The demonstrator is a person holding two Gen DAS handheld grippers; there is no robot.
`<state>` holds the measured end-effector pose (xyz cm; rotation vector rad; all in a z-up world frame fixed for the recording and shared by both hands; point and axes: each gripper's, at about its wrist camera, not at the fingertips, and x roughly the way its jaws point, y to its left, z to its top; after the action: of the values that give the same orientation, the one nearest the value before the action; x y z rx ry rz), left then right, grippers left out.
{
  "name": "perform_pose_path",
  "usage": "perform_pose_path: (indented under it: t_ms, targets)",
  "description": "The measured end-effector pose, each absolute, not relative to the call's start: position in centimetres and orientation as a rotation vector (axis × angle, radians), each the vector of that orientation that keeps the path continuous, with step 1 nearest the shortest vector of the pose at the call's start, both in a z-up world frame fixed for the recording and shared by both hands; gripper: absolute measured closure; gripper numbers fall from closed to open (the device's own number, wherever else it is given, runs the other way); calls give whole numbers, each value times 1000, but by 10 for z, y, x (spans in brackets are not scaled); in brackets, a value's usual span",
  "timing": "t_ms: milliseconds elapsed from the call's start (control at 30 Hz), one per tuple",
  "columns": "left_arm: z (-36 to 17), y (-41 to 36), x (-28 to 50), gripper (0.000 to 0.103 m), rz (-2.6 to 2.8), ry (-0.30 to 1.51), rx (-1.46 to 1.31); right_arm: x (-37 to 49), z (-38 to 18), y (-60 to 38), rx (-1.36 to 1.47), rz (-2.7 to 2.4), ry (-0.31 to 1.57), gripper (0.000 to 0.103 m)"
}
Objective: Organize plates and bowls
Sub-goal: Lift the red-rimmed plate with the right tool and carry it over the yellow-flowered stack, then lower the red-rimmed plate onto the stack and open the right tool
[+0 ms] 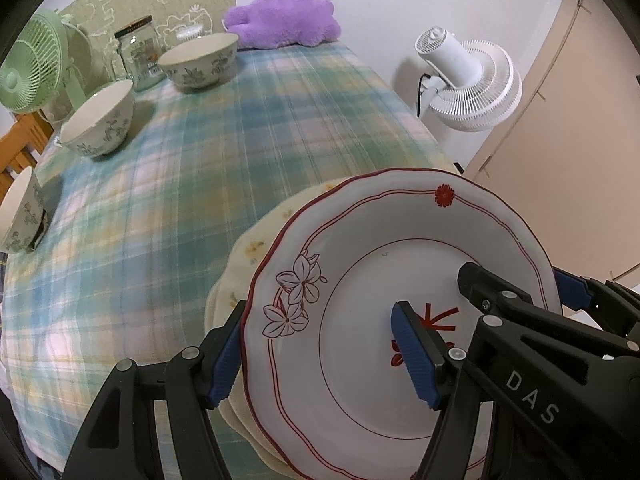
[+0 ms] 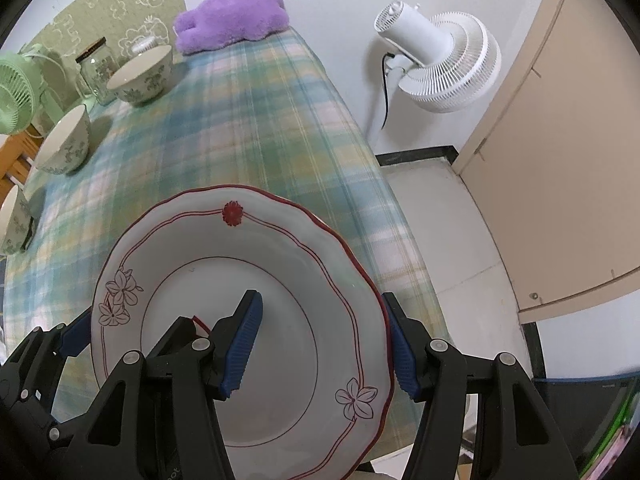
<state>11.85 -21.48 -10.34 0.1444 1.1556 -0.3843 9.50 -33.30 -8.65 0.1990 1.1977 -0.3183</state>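
Observation:
A white plate with red rim lines and flower drawings point(image 1: 360, 280) point(image 2: 248, 264) is held between both grippers at the table's near right. My left gripper point(image 1: 320, 354) straddles its left rim, one finger above, one below. My right gripper point(image 2: 324, 348) straddles its right rim and also shows in the left wrist view point(image 1: 520, 292). Each gripper's jaws stand wide, with a gap to the rim, so whether they clamp is unclear. A cream plate with yellow flowers point(image 1: 248, 256) lies under it. Three floral bowls stand at the left: far point(image 1: 198, 62) point(image 2: 140, 74), middle point(image 1: 98, 122) point(image 2: 64, 144), near point(image 1: 20, 212) point(image 2: 12, 220).
A plaid tablecloth point(image 1: 200, 168) covers the table. A glass jar point(image 1: 138, 54), a green fan point(image 1: 30, 68) and a purple plush point(image 1: 280, 20) stand at the far end. A white fan point(image 1: 472, 80) and a beige door point(image 2: 560, 140) are on the right, beyond the table edge.

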Motion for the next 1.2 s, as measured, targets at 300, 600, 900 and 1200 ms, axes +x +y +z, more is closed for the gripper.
perform_pose_path:
  t_ms: [300, 600, 900, 1200]
  targets:
    - [-108, -226, 120, 31, -368, 1141, 192, 99, -98, -342, 232, -324, 1223, 41]
    - [-114, -236, 125, 31, -364, 1155, 220, 101, -104, -353, 242, -336, 1241, 42]
    - [-115, -237, 125, 30, -338, 1161, 212, 102, -104, -357, 257, -302, 1244, 47]
    - [-115, -240, 124, 29, -309, 1165, 231, 89, -92, -368, 259, -267, 1222, 74]
